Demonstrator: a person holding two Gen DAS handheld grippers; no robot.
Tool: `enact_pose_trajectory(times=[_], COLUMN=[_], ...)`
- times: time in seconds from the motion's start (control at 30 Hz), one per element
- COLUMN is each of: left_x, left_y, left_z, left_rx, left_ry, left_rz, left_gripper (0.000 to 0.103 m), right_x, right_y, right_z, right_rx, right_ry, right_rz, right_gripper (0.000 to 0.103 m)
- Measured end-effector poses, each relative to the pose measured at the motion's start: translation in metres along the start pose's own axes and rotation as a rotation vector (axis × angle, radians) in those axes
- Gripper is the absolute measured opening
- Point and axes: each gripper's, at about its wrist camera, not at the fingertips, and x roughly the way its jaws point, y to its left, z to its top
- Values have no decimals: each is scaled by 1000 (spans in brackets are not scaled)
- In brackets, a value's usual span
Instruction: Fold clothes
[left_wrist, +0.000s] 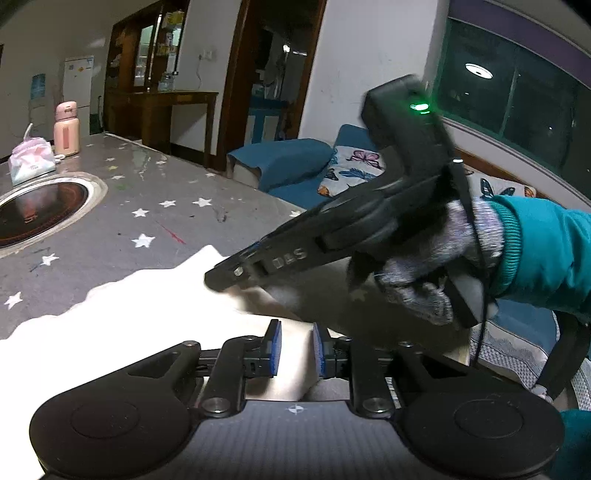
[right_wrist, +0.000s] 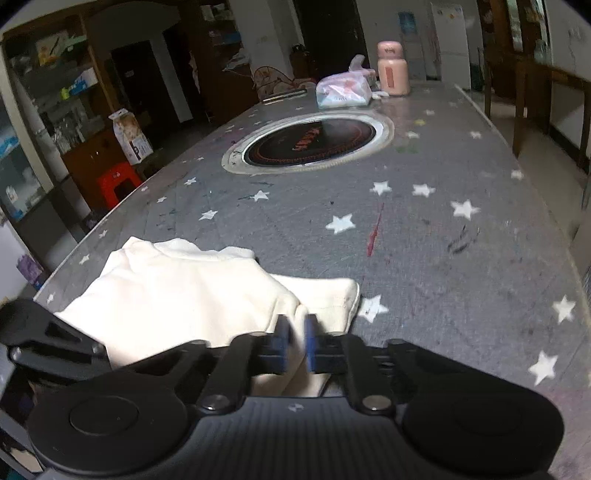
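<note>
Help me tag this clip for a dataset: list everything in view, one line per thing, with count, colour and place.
garment: one, cream white, crumpled at the near edge of the table
table: one, grey with white stars, fills both views
cooktop: one, round, black with a silver rim, set into the table's middle
bottle: one, pink, far end of the table
tissue pack: one, white and pink, beside the bottle
stool: one, red, on the floor left of the table
sofa: one, blue, with butterfly cushions, beyond the table
left gripper: black, blue pads, cloth between them
right gripper: black, shut on the garment
gloved hand: grey glove, teal sleeve, holds the right gripper
</note>
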Motion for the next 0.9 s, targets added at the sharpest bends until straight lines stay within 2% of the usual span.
enact_pose_trajectory(times=[0.17, 0.33, 0.43, 0.53, 0.7, 0.8, 0.9], left_x=[6, 0, -11, -37, -77, -91, -97], left_y=[3, 1, 6, 14, 44, 69, 92], left_z=[-5, -7, -7, -11, -26, -37, -49], left_rx=[-23, -22, -45, -71, -174, -264, -347], left_ry=[32, 23, 11, -32, -81, -76, -52], left_rz=[-7, 0, 14, 66, 214, 290, 344], left_gripper=[24, 27, 27, 27, 27, 27, 27], right_x=[-14, 8, 1, -12, -30, -28, -17], right_y=[18, 15, 11, 15, 31, 42, 45], right_z=[9, -1, 3, 6, 8, 5, -1], right_rx=[-126, -158, -124, -127, -121, -119, -103], right_ry=[-67, -7, -23, -47, -72, -68, -42], right_rz=[-68, -124, -113, -101, 10, 65, 76], right_gripper=[5, 5, 11, 16, 16, 16, 16])
